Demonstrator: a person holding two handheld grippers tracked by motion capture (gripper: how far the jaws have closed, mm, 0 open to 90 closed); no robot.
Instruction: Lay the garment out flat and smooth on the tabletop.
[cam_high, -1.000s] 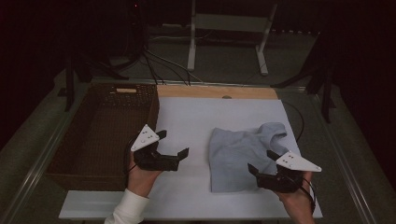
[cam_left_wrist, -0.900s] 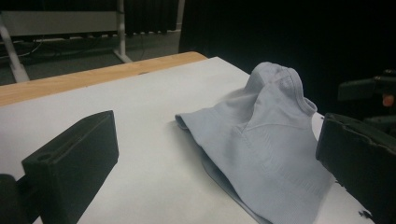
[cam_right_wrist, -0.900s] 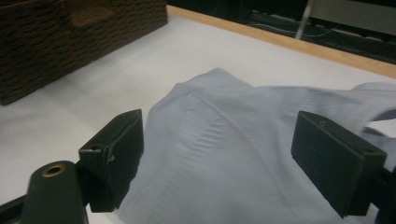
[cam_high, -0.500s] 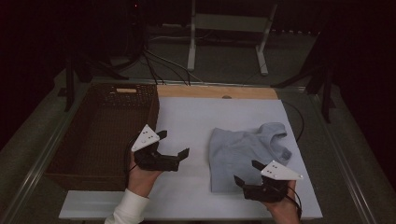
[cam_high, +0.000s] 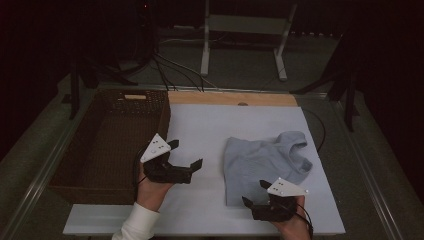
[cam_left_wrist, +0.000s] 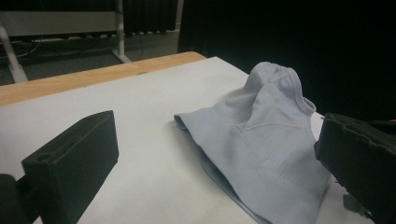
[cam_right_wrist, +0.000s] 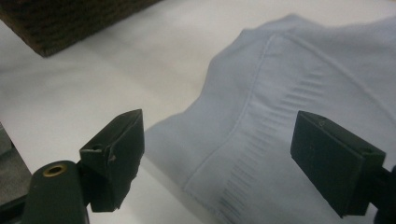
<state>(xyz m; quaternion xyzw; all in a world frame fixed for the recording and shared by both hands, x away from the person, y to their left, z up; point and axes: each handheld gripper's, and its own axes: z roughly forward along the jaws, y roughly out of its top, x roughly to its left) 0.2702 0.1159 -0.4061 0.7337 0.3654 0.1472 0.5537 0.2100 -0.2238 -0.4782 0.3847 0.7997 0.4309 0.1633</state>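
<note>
Both hand-held grippers gape: right (cam_high: 256, 195) at the shirt's (cam_high: 260, 160) hem, left (cam_high: 186, 156) beside it.

Dim, perhaps underexposed, dark surroundings

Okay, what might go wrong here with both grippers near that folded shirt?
1. The right gripper is open at the near hem of the folded shirt. Closing there may catch just one layer, so the fold could fall open when lifted.
2. The left gripper is open and off the shirt, over the white mat. A one-sided lift would probably let the shirt sag and drag.
3. The basket wall stands beside the left gripper; a hanging shirt might snag on its rim.
</note>
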